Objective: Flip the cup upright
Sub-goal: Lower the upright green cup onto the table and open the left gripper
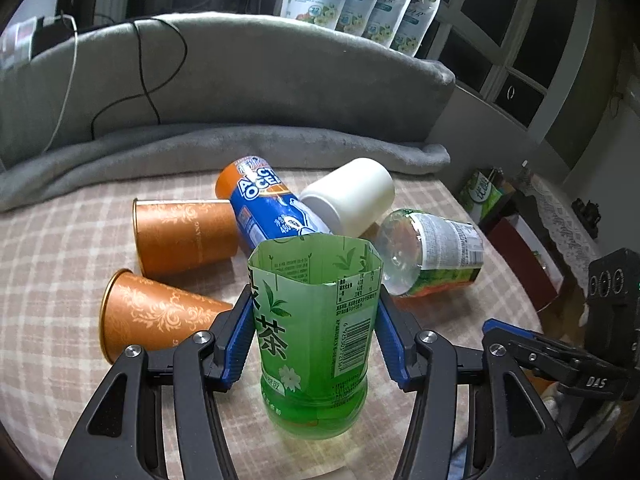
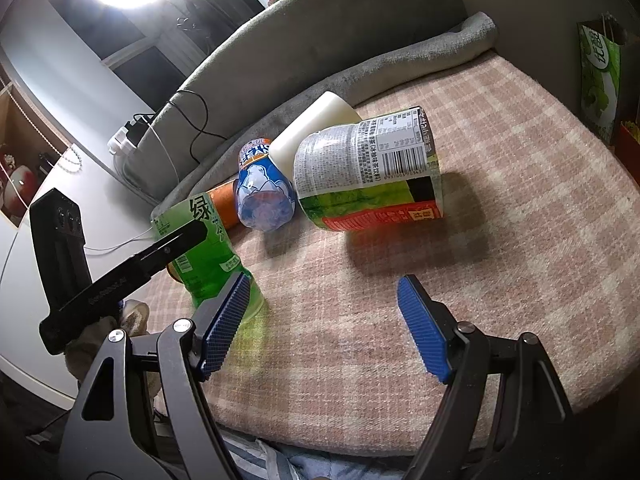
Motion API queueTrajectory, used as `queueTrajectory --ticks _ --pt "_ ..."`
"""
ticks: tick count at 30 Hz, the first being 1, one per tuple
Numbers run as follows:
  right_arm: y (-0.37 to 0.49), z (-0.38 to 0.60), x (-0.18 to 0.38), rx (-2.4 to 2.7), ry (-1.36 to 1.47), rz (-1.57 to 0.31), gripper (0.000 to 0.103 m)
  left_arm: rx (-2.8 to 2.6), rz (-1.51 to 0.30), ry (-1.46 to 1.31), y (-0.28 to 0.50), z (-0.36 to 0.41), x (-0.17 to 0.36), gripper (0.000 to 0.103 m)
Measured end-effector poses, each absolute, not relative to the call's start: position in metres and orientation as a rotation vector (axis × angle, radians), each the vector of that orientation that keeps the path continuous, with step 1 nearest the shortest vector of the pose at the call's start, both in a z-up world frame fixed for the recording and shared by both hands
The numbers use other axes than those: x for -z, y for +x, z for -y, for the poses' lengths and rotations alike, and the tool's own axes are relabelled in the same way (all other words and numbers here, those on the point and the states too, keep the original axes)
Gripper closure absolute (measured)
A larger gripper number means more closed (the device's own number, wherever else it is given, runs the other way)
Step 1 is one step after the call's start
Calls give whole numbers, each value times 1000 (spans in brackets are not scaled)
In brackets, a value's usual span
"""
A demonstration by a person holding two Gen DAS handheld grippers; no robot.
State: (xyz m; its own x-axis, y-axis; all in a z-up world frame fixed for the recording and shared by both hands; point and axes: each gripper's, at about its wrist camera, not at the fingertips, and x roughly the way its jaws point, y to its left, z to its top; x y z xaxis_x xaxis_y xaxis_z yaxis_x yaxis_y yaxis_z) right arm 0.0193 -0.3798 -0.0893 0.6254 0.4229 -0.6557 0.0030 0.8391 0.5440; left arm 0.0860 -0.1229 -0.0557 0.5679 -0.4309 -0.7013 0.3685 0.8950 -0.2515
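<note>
A green tea-label cup (image 1: pixel 314 332) cut from a bottle stands upright on the checked cloth (image 1: pixel 60 248), open end up. My left gripper (image 1: pixel 314 320) has its blue pads against both sides of it. The cup also shows in the right wrist view (image 2: pixel 208 256), with the left gripper's finger across it. My right gripper (image 2: pixel 324 320) is open and empty, low over the cloth near the front edge. Lying on their sides behind are two orange cups (image 1: pixel 184 236) (image 1: pixel 156 316), a blue Arctic Ocean cup (image 1: pixel 264 204), a white cup (image 1: pixel 352 196) and a clear green-label cup (image 1: pixel 436 252) (image 2: pixel 372 172).
A grey blanket (image 1: pixel 240 144) and sofa back (image 1: pixel 240 76) run behind the cloth, with cables over them. Refill pouches (image 1: pixel 360 0) stand on the sofa back. A green paper bag (image 2: pixel 600 80) sits past the right edge. My right gripper's body (image 1: pixel 560 360) shows in the left wrist view.
</note>
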Motion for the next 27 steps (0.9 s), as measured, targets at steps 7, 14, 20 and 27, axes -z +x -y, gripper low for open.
queueTrajectory --ticks 7,14,20,27 --pt "18 380 88 -253 532 -863 24 458 -798 -59 85 127 59 48" --pt "18 380 87 -258 531 -860 24 458 -787 -66 76 122 58 48" --pt "17 376 85 -265 521 -854 24 462 -793 -81 68 116 57 48" --pt "15 372 84 -270 518 -850 24 483 -794 -69 52 117 56 48"
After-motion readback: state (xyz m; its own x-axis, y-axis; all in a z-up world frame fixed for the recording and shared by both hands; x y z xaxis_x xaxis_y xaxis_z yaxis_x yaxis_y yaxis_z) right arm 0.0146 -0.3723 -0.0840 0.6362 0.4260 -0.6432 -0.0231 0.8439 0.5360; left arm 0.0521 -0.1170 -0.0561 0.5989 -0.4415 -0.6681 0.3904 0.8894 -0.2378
